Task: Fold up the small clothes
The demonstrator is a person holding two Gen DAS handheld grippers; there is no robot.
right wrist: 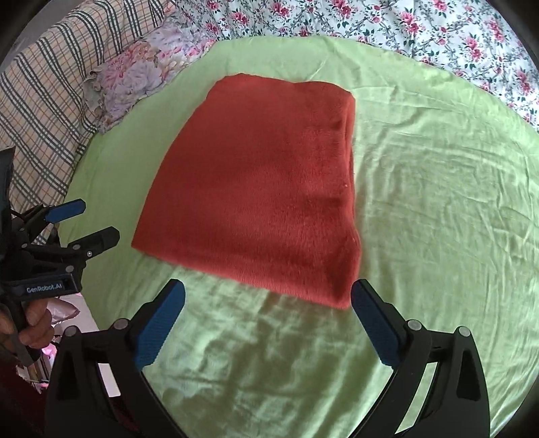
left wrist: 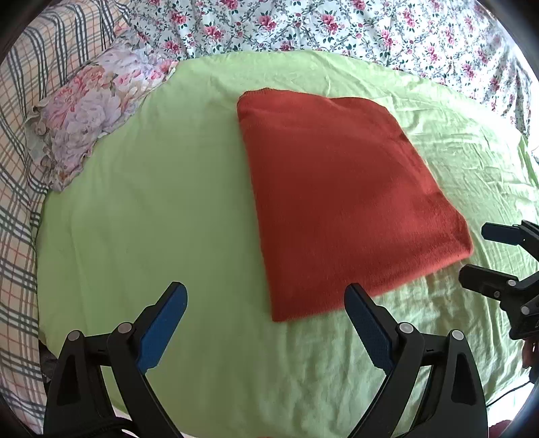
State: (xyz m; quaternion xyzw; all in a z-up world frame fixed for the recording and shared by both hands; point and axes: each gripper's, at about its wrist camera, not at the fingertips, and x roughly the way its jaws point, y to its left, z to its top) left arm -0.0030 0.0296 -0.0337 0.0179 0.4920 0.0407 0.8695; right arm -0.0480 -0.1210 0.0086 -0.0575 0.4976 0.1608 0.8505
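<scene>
Both tongs are hanging released above the wrinkled light-green bedsheet (left wrist: 161, 202), gripping nothing: the left gripper (left wrist: 266, 296) is showing its two blue-padded black fingers spread wide, and the right gripper (right wrist: 267, 293) is standing the same way. Just ahead of them, a folded rust-red fleecy knit garment (left wrist: 340, 202) is lying flat on the sheet as a neat rectangle. From the left wrist view its near corner is sitting between the left tong's fingertips, close to the right-hand finger and apart from it, while the rest is stretching away forward and to the right. From the right wrist view the garment's near corner (right wrist: 337, 296) is lying just beside the right-hand finger, the body spreading forward and leftward. Further off, beyond and left of the garment, a ruffled floral pillow (left wrist: 84, 107) is resting at the sheet's edge against a plaid blanket (left wrist: 20, 202), with a rose-print bedspread (left wrist: 337, 23) behind.
</scene>
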